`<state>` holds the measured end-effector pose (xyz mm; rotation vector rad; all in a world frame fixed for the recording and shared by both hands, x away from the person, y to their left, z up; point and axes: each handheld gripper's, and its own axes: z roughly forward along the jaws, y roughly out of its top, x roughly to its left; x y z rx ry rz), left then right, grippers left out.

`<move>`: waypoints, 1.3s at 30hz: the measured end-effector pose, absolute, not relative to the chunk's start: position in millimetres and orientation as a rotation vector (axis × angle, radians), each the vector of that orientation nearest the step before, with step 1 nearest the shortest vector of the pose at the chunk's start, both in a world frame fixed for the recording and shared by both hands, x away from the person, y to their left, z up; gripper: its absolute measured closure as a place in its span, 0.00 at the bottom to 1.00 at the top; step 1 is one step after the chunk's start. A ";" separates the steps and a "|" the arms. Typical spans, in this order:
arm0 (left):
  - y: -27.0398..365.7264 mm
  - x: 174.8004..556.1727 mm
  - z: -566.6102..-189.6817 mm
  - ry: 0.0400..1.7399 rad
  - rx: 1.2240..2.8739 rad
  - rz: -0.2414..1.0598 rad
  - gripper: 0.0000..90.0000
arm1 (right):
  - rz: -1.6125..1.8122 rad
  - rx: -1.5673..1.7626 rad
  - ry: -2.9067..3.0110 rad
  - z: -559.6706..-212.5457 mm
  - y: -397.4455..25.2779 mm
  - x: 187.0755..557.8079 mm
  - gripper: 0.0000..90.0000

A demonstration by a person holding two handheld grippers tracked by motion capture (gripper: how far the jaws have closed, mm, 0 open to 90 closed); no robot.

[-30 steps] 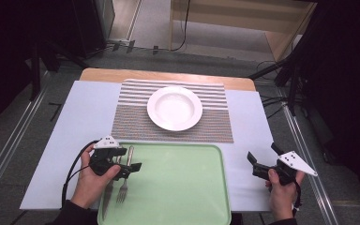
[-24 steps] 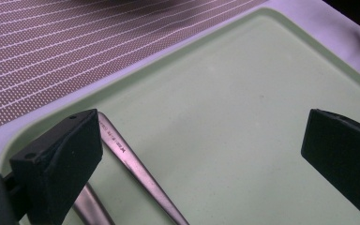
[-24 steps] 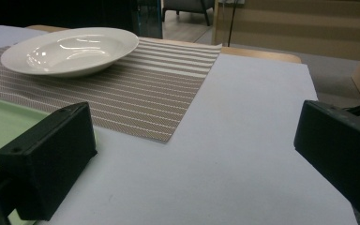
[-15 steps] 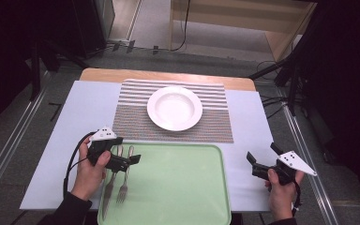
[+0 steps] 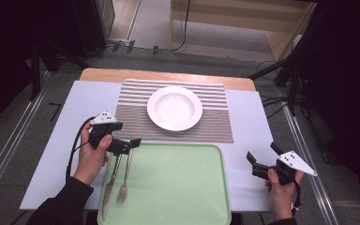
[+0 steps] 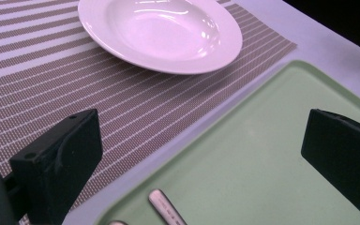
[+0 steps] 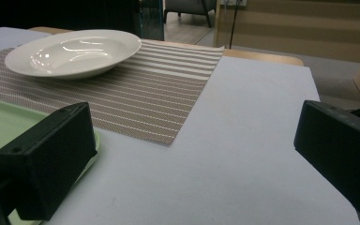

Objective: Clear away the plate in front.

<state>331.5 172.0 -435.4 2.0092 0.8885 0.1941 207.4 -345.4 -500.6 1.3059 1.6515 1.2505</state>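
Fork [image 5: 124, 183] and knife [image 5: 110, 183] lie side by side at the tray's [image 5: 183, 187] left edge; my left gripper [image 5: 127, 144] hangs open above their handle ends, likely lining up a pick. Right gripper [image 5: 258, 164] open, parked over the desk [image 5: 248, 117], near the plate [image 5: 174, 108].

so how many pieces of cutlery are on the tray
2: a knife and a fork, side by side at the left edge of the green tray, just under the open left gripper. Nothing seems hidden.
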 end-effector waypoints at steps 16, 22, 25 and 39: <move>165.0 365.0 -431.1 0.901 1.978 0.196 0.00 | 1.266 1.294 1.653 -498.8 -342.9 205.5 0.00; 162.5 378.6 -432.7 0.927 1.968 0.198 0.00 | 1.278 1.299 1.648 -497.3 -343.7 203.6 0.00; 160.5 383.5 -433.2 0.932 1.965 0.197 0.00 | 1.281 1.299 1.648 -497.6 -343.6 204.2 0.00; 149.3 402.1 -432.2 0.932 1.969 0.188 0.00 | 1.279 1.278 1.668 -497.9 -340.4 204.8 0.00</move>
